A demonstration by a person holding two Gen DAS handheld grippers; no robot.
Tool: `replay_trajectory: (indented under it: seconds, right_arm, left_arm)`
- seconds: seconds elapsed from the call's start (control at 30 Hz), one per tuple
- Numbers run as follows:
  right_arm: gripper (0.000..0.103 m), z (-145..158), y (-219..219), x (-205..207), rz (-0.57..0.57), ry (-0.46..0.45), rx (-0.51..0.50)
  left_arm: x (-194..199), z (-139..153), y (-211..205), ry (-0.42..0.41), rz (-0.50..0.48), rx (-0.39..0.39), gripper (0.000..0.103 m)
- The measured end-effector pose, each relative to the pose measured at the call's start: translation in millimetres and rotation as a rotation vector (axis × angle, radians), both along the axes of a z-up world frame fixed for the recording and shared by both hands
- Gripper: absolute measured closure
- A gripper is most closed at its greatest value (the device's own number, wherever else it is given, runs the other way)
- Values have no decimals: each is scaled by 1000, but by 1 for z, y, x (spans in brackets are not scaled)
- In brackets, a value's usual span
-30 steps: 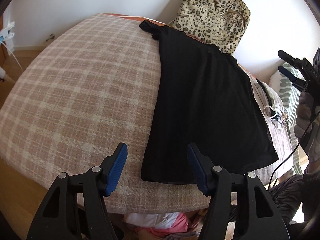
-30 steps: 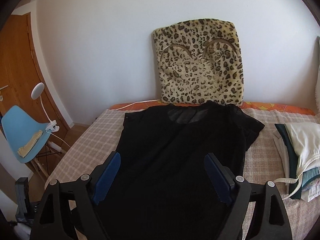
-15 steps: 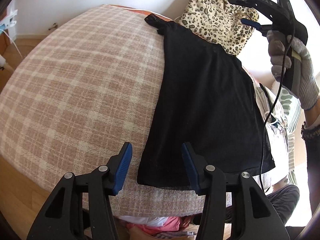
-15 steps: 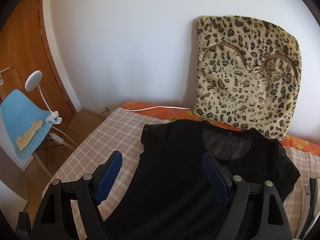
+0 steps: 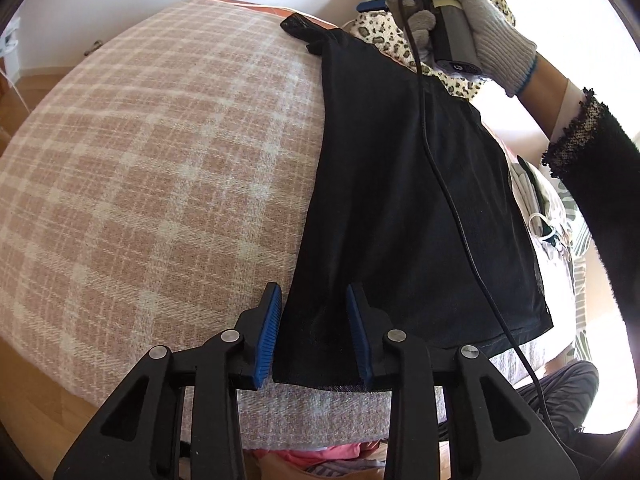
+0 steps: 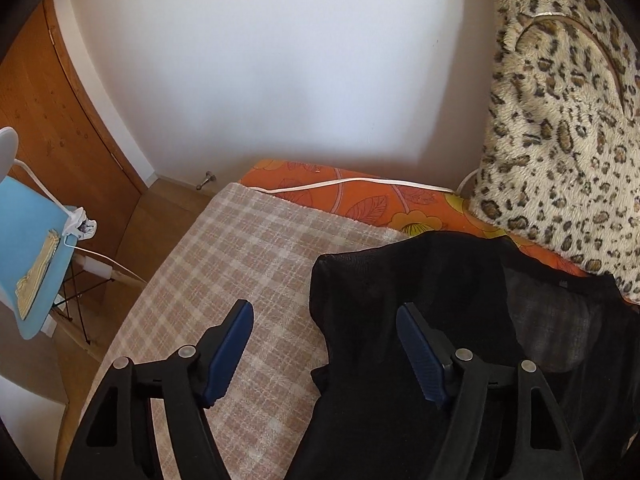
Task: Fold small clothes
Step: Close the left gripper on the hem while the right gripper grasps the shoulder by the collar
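The black top (image 5: 404, 200) lies flat on the bed (image 5: 160, 152), long axis near to far: the spread left gripper (image 5: 314, 334) straddles its near-left hem corner, the spread right gripper (image 6: 324, 356) its far-left sleeve.

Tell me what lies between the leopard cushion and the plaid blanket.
In the right wrist view, an orange floral sheet with a white cord on it lies between cushion and blanket.

A pink-and-cream plaid blanket (image 6: 248, 264) covers the bed over an orange floral sheet (image 6: 360, 204), a leopard-print cushion (image 6: 560, 140) leans against the white wall, and a blue chair (image 6: 28, 248) stands near the wooden door (image 6: 68, 128)
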State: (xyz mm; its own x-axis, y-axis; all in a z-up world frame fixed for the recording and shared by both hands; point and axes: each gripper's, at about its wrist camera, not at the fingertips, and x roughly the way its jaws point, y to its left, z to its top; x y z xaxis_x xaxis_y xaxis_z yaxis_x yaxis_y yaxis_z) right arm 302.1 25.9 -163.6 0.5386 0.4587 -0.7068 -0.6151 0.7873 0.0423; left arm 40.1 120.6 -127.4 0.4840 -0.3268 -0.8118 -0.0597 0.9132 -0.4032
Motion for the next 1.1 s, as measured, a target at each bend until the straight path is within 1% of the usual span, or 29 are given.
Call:
replay_trajectory:
  seconds: [0.1, 0.23, 0.37, 0.5, 0.63, 0.7, 0.73, 0.8, 0.83, 0.87, 0.9, 0.97, 1.03, 1.1]
  right_arm:
    - [28, -13, 17, 17, -14, 18, -16]
    - [35, -29, 40, 34, -22, 32, -55]
    - [43, -42, 62, 45, -22, -3, -151]
    - [44, -50, 71, 56, -33, -8, -193]
    - [50, -57, 74, 67, -54, -7, -231]
    - [55, -61, 74, 72, -56, 3, -236]
    - [59, -63, 75, 74, -56, 8, -244]
    - [63, -64, 75, 73, -51, -8, -255]
    - [68, -64, 75, 73, -46, -11, -260]
    - [75, -64, 76, 73, -44, -14, -263]
    - [80, -63, 75, 74, -47, -16, -264]
    - [95, -61, 72, 75, -55, -15, -257]
    - [100, -60, 69, 77, -63, -20, -253]
    - [101, -56, 63, 77, -64, -18, -232]
  left_arm:
    - [1, -1, 1, 9, 18, -25, 73]
    - [0, -1, 2, 10, 20, -32, 73]
    - [-1, -2, 3, 16, 20, -53, 73]
    - [-4, -3, 3, 6, 17, -61, 73]
    - [-7, -5, 9, 4, 42, -106, 73]
    - [-7, -5, 7, -4, 34, -95, 73]
    - [-7, -4, 5, -8, 28, -85, 73]
    - [-6, -3, 2, -13, 19, -74, 73]
    - [-6, -4, 0, -11, 15, -75, 74]
    - [-5, -5, -1, -8, 13, -73, 82]
    - [-4, -6, -1, -2, 10, -77, 93]
    - [-4, -9, 0, 1, 14, -95, 95]
    - [-4, -9, 2, 3, 20, -103, 98]
    - [-4, -8, 3, -5, 27, -112, 99]
